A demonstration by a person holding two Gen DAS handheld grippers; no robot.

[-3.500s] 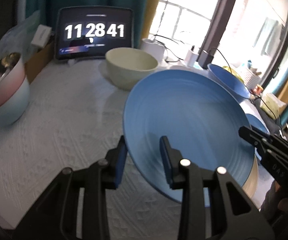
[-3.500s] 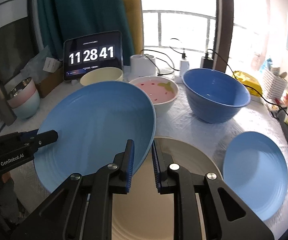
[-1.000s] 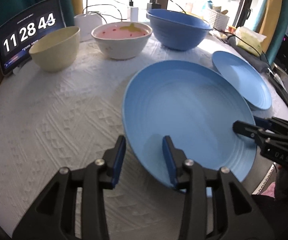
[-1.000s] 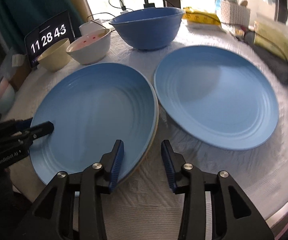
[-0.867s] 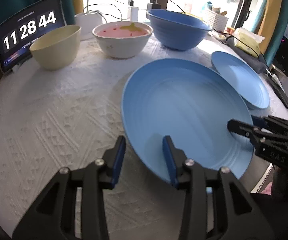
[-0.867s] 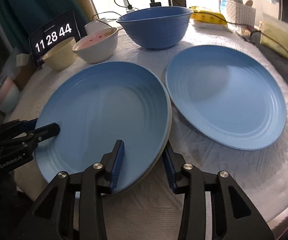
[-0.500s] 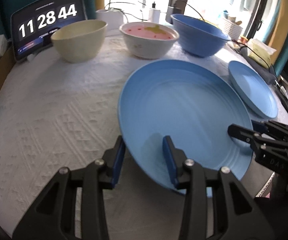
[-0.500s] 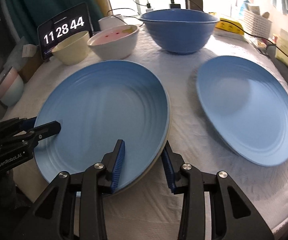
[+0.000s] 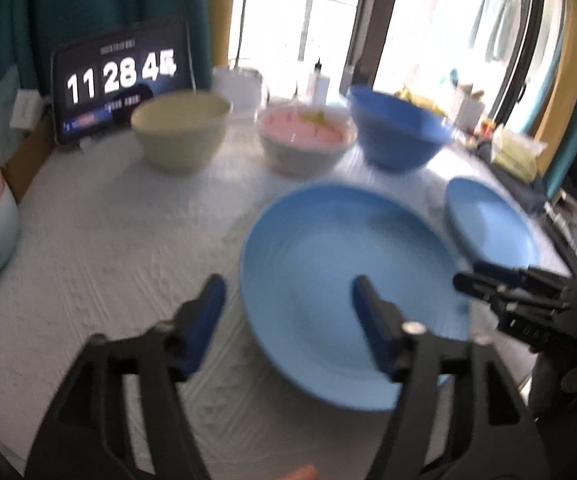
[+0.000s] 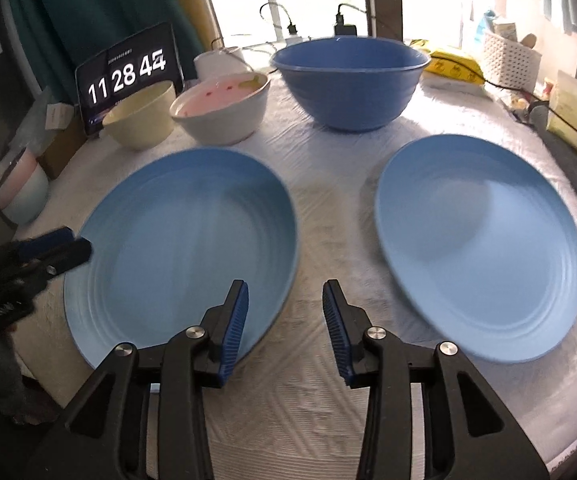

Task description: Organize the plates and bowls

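A large blue plate (image 9: 348,280) (image 10: 184,248) lies flat on the white tablecloth. My left gripper (image 9: 288,308) hangs just above the plate's left rim, its jaws opening wide. The rim passes between them and the pads do not touch it; this view is blurred. My right gripper (image 10: 286,320) hovers at the plate's opposite edge, jaws also opening, pads off the rim. Each gripper shows in the other's view: the left gripper (image 10: 54,250) and the right gripper (image 9: 504,280). A second blue plate (image 10: 480,248) (image 9: 488,232) lies to the right.
A cream bowl (image 9: 180,132), a white bowl with pink inside (image 9: 304,140) and a big blue bowl (image 10: 348,80) line the back. A tablet clock (image 9: 120,80) stands behind them. Stacked pink and pale bowls (image 10: 20,184) sit far left. Cables and packets crowd the right edge.
Both grippers have let go of the large blue plate's rim, the left one spreading much wider. Each has drawn back a little, the left also rising. The plate now rests on the table.
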